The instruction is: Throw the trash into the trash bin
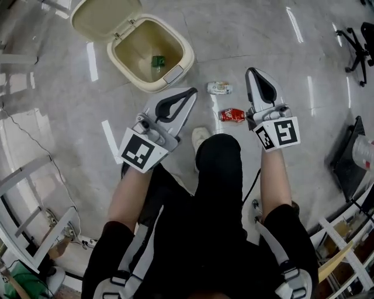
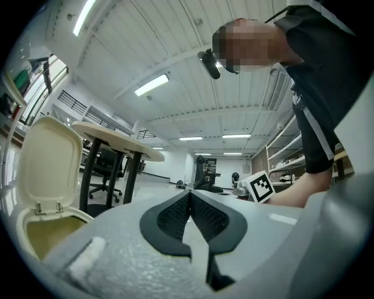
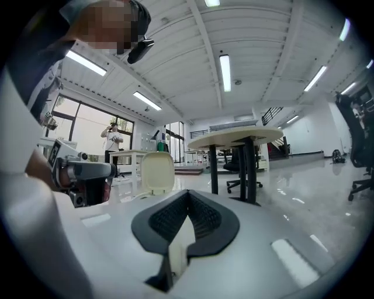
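Note:
A cream trash bin (image 1: 186, 51) stands open on the floor at the upper left of the head view, its lid (image 1: 104, 16) tipped back, with a green item (image 1: 158, 61) at the bottom. A crushed red can (image 1: 232, 115) and a small white wrapper (image 1: 219, 88) lie on the floor to the bin's right. My left gripper (image 1: 191, 91) is shut and empty, its tip near the bin's front corner. My right gripper (image 1: 252, 72) is shut and empty, just right of the can. The bin also shows in the left gripper view (image 2: 48, 175) and the right gripper view (image 3: 158, 173).
A person's legs and one shoe (image 1: 200, 138) are between the grippers. A black chair base (image 1: 357, 44) stands at the upper right; racks (image 1: 345, 233) and white frames (image 1: 23, 193) line the sides. A round table (image 3: 236, 140) and office chairs stand across the polished floor.

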A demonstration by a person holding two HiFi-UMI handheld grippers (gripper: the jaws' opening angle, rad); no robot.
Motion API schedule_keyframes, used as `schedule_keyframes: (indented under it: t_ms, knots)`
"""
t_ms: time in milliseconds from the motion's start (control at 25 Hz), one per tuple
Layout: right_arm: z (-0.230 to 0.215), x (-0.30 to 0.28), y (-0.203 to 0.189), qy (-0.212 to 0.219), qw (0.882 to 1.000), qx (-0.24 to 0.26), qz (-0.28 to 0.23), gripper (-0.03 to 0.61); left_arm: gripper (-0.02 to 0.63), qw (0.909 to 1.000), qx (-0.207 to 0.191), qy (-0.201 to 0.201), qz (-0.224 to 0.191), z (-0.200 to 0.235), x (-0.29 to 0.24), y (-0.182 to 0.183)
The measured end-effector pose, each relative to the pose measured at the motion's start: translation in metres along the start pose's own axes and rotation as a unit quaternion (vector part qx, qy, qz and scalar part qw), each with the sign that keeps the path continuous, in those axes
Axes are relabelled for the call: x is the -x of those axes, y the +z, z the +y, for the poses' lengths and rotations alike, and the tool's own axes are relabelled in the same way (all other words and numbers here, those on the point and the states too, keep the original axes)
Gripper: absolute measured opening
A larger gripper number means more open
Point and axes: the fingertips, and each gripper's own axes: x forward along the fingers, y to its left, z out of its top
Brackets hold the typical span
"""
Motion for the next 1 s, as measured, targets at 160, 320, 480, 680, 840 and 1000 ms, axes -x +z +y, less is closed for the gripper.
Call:
schedule_keyframes:
  t_ms: [160,320,480,680,840,1000]
  knots:
    - [0.002,-0.007,-0.080,0.020,0.999,0.015,0.025,0.005,0.002,0.9997,-0.001,-0.024,0.004,-0.001,0.003,-0.059]
    - [0.003,-0.006,-0.169,0.039,0.995,-0.006,0.091,0.005,0.002,0.9990,0.019,-0.039,0.015,-0.005,0.014,-0.092]
    - [0.018,-0.003,-0.260,0.094,0.977,0.003,0.193,0.009,0.002,0.9968,0.004,-0.057,0.056,-0.009,0.017,-0.120]
    - [0.046,0.027,-0.367,0.178,0.920,0.073,0.342,0.120,0.001,0.9955,0.035,-0.062,0.062,-0.012,0.024,-0.150]
    - [0.055,0.057,-0.417,0.242,0.862,0.125,0.428,0.199,0.002,0.9927,0.057,-0.076,0.073,-0.021,0.027,-0.171]
    - [0.060,0.083,-0.461,0.302,0.794,0.187,0.494,0.319,0.002,0.9919,0.058,-0.077,0.082,-0.026,0.030,-0.182]
